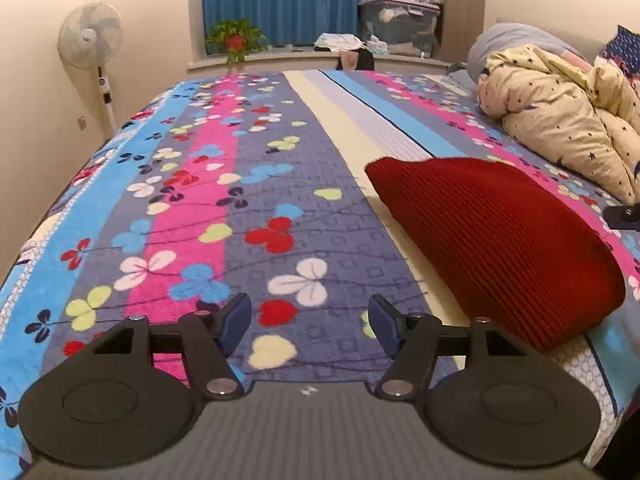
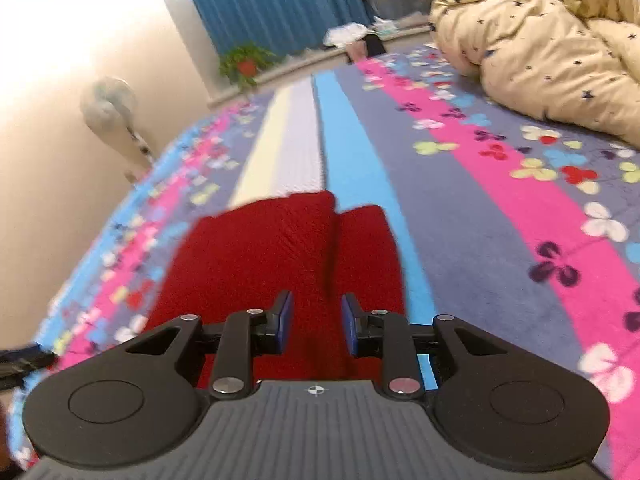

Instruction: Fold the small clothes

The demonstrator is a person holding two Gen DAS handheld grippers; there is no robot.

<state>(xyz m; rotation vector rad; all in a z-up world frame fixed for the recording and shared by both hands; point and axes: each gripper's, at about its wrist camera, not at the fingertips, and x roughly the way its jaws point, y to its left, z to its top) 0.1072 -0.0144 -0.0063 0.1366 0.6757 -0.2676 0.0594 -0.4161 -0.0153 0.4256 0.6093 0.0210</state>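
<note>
A dark red ribbed knit garment [image 1: 496, 240] lies folded on the patterned bed cover, to the right of my left gripper [image 1: 310, 322]. The left gripper is open and empty, low over the cover and clear of the garment. In the right wrist view the red garment [image 2: 272, 256] lies straight ahead with a fold line running down it. My right gripper [image 2: 316, 322] is open just above its near edge, with nothing between the pads. A bit of the right gripper shows at the right edge of the left wrist view [image 1: 624, 216].
The bed cover [image 1: 224, 184] has blue, pink, grey and cream stripes with clover shapes. A cream star-print quilt [image 1: 560, 120] is bunched at the right. A standing fan [image 1: 90, 36], a potted plant [image 1: 236, 40] and storage boxes [image 1: 400, 20] stand beyond the bed.
</note>
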